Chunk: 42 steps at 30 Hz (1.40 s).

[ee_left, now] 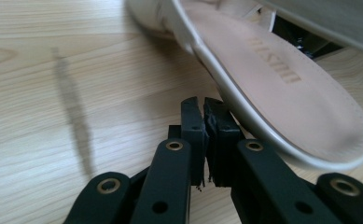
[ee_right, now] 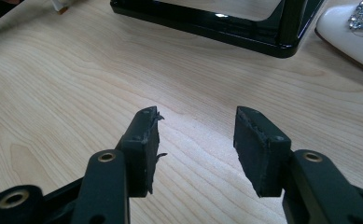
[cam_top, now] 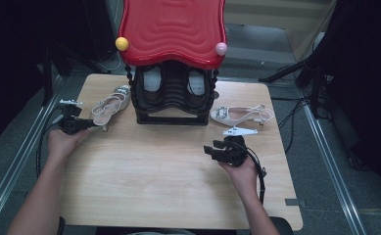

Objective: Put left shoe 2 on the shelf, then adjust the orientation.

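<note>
A cream heeled sandal (cam_top: 110,105) lies left of the black shoe rack (cam_top: 171,95). My left gripper (cam_top: 86,123) is at its heel end, jaws shut with nothing seen between them. In the left gripper view the sandal's insole (ee_left: 282,88) runs just right of the left gripper (ee_left: 203,105), its edge touching the right jaw. A second white sandal (cam_top: 241,115) with a sparkly buckle lies right of the rack. My right gripper (cam_top: 210,148) stands open over bare wood, in front of that sandal. Its view shows the right gripper (ee_right: 195,122) empty, with the rack base (ee_right: 207,23) and the sandal's toe (ee_right: 352,35) ahead.
The rack carries a wavy red top (cam_top: 173,29) with a yellow ball (cam_top: 122,43) and a pink ball (cam_top: 221,48) at its corners. The wooden table (cam_top: 154,171) has bare room in front. Metal rails and cables run along both sides on the floor.
</note>
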{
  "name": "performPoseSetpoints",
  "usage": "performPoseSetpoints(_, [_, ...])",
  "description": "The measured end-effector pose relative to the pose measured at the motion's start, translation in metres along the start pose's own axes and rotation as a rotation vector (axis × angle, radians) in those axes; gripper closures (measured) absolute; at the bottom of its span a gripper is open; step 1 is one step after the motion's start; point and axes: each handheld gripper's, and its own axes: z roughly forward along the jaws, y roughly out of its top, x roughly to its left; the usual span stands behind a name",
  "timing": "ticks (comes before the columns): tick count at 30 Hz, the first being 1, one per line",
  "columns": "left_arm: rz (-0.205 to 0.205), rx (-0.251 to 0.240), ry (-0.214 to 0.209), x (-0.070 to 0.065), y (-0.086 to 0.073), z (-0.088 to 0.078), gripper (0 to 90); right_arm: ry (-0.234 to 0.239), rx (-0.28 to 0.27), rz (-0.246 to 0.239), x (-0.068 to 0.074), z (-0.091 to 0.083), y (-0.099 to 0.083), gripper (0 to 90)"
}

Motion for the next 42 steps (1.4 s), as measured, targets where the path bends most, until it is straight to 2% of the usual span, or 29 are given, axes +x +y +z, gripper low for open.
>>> performPoseSetpoints(5, [0.018, 0.006, -0.020, -0.014, 0.003, 0.007, 86.8, 0.001, -0.001, -0.002, 0.000, 0.000, 0.000, 51.4])
performPoseSetpoints(7, [0.024, 0.011, -0.014, -0.019, 0.004, 0.008, 86.1, 0.000, -0.002, -0.001, 0.000, 0.000, 0.000, 51.4])
performPoseSetpoints(9, [0.003, 0.013, -0.029, -0.021, 0.005, 0.009, 85.0, 0.001, -0.002, 0.000, 0.000, 0.000, 0.000, 51.4])
performPoseSetpoints(11, [-0.016, 0.016, -0.026, -0.024, 0.007, 0.009, 82.8, -0.001, -0.001, -0.002, 0.000, 0.000, 0.000, 51.4])
performPoseSetpoints(15, [-0.029, 0.019, 0.015, -0.022, 0.008, 0.008, 69.8, -0.001, -0.001, -0.003, 0.000, 0.000, 0.000, 51.4])
performPoseSetpoints(18, [-0.030, 0.028, 0.029, -0.017, 0.009, 0.005, 57.6, -0.001, -0.001, -0.002, 0.000, 0.000, 0.000, 51.4])
performPoseSetpoints(21, [-0.037, 0.016, 0.038, -0.014, 0.010, 0.001, 50.1, -0.002, -0.003, -0.001, 0.000, 0.000, 0.000, 51.4])
performPoseSetpoints(25, [-0.039, 0.007, 0.040, -0.012, 0.012, -0.004, 46.5, -0.002, -0.003, -0.005, 0.001, 0.000, 0.000, 51.4])
performPoseSetpoints(28, [-0.053, -0.019, 0.023, -0.010, 0.014, -0.008, 44.6, -0.002, -0.001, -0.002, 0.000, 0.000, 0.000, 51.4])
performPoseSetpoints(31, [-0.049, -0.033, 0.028, -0.011, 0.016, -0.011, 43.7, -0.004, -0.002, -0.002, 0.000, 0.000, 0.000, 51.5])
performPoseSetpoints(36, [-0.065, -0.021, 0.034, -0.012, 0.020, -0.015, 42.9, -0.005, -0.002, -0.002, 0.000, 0.000, 0.000, 51.4])
performPoseSetpoints(42, [-0.063, -0.040, 0.044, -0.013, 0.027, -0.020, 43.0, -0.007, -0.002, -0.004, -0.001, 0.001, 0.001, 51.4])
